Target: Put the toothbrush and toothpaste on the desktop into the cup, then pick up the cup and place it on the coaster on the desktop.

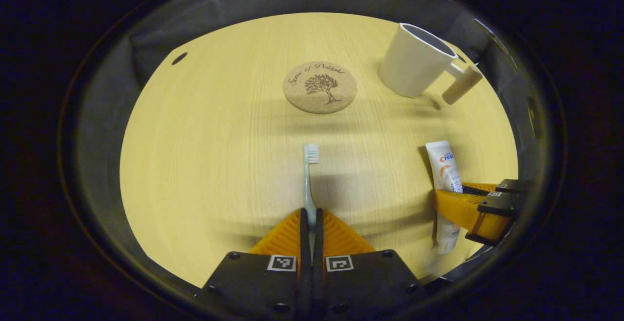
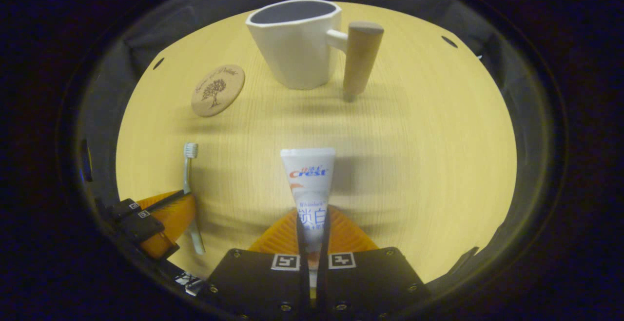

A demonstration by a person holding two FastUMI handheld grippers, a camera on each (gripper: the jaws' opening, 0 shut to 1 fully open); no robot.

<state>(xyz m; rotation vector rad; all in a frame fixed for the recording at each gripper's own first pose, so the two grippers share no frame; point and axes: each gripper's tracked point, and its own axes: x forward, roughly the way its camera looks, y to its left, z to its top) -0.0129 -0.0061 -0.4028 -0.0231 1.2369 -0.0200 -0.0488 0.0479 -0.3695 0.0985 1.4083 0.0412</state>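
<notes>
Pale wood-grain desktop, light yellow, w/ fine lines running front to back. Small dark holes near far edge. Dark cloth wall wraps round behind + at sides. Light dim, warm; soft blurred shadows across the wood.

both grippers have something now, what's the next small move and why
Probably carry the toothbrush, clamped in the left gripper, toward the cup. The cup stands upright and open on the desktop, and the right gripper already grips the toothpaste.
</notes>
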